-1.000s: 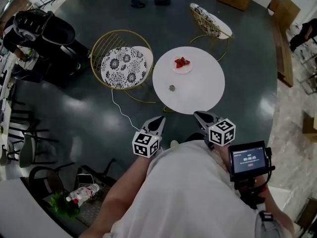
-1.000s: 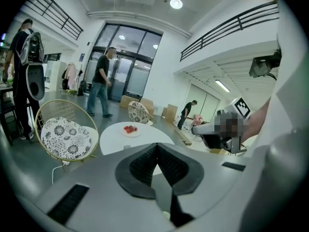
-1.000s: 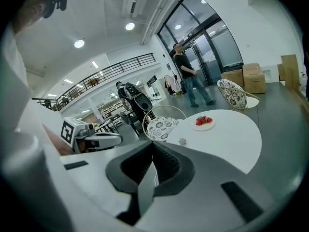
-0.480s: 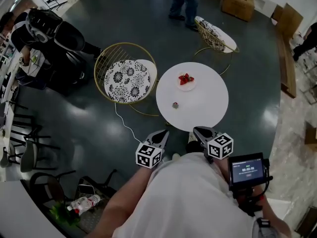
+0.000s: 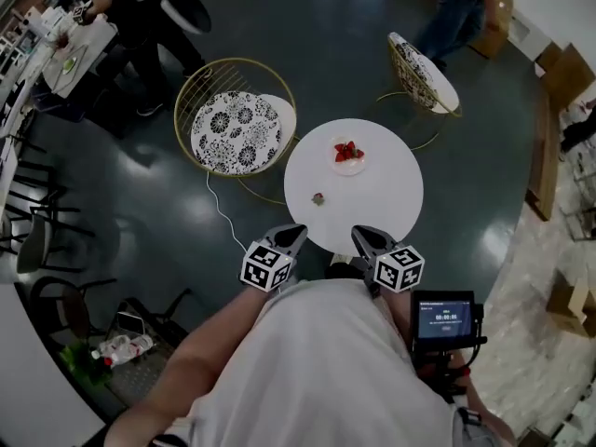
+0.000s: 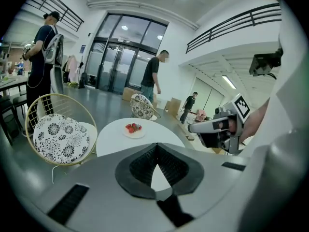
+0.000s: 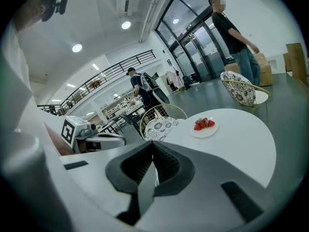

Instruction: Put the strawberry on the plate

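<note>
A round white table point(image 5: 382, 203) stands just ahead of me. On its far side a small white plate point(image 5: 348, 154) holds several strawberries point(image 5: 349, 150). One loose strawberry point(image 5: 318, 198) lies on the table's near left part, apart from the plate. My left gripper point(image 5: 291, 237) and right gripper point(image 5: 359, 237) hover side by side at the table's near edge, both shut with nothing in them. The left gripper view shows the plate point(image 6: 133, 129) beyond shut jaws, and the right gripper view shows the plate point(image 7: 205, 126) likewise. The loose strawberry is hidden in both gripper views.
A gold wire chair with a flowered cushion point(image 5: 235, 128) stands left of the table, and a second one point(image 5: 424, 71) behind it. A white cable point(image 5: 222, 210) runs over the dark floor. A person point(image 5: 456, 7) walks at the back right. A screen unit point(image 5: 445, 318) sits by my right arm.
Both grippers have moved forward to the table's near edge, still shut. The person at the back has walked from left to right.
</note>
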`<state>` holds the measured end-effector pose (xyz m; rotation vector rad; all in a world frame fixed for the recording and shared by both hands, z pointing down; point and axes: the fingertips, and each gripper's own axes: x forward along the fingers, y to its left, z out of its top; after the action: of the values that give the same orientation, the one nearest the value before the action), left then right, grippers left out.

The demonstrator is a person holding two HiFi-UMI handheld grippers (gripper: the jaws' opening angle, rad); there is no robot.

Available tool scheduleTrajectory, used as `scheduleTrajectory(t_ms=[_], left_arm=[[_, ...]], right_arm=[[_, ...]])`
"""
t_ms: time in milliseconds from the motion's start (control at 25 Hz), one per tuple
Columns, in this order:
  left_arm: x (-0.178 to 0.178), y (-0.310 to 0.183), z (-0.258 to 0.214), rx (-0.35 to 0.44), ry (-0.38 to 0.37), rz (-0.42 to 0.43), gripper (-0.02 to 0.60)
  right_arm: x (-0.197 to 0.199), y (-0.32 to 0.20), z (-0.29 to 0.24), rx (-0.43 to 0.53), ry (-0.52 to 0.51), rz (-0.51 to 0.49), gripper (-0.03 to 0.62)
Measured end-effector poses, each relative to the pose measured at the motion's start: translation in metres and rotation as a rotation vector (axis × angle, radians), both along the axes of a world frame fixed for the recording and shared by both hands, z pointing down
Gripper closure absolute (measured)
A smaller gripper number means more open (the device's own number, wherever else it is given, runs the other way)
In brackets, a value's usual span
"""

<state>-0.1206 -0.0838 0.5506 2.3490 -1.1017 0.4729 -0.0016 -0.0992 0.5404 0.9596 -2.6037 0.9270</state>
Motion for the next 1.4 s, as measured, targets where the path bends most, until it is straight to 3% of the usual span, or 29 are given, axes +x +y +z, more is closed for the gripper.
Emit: scheduleTrajectory(t_ms=[600,800,1120,1400], left_arm=[[0.014,-0.058,0.044,-0.091,-0.031,-0.071,0.574],[0.014,-0.072,0.067,-0.127,-0.086,-0.091,0.574],[0.016,-0.085,0.101,-0.179,-0.178,-0.009,0.572],[0.018,-0.086,0.131,-0.217,-0.315,-0.005,0.571]], right_arm=[[0.030,-0.049,0.028,-0.083,0.036,-0.044,0.586],[0.028,-0.057,0.037,-0.109,0.037,-0.073,0.586],[0.009,-0.068,0.057,-0.146,0.029,-0.132,0.586],[0.020,-0.071,0.069,-0.172,0.015,-0.135,0.586]])
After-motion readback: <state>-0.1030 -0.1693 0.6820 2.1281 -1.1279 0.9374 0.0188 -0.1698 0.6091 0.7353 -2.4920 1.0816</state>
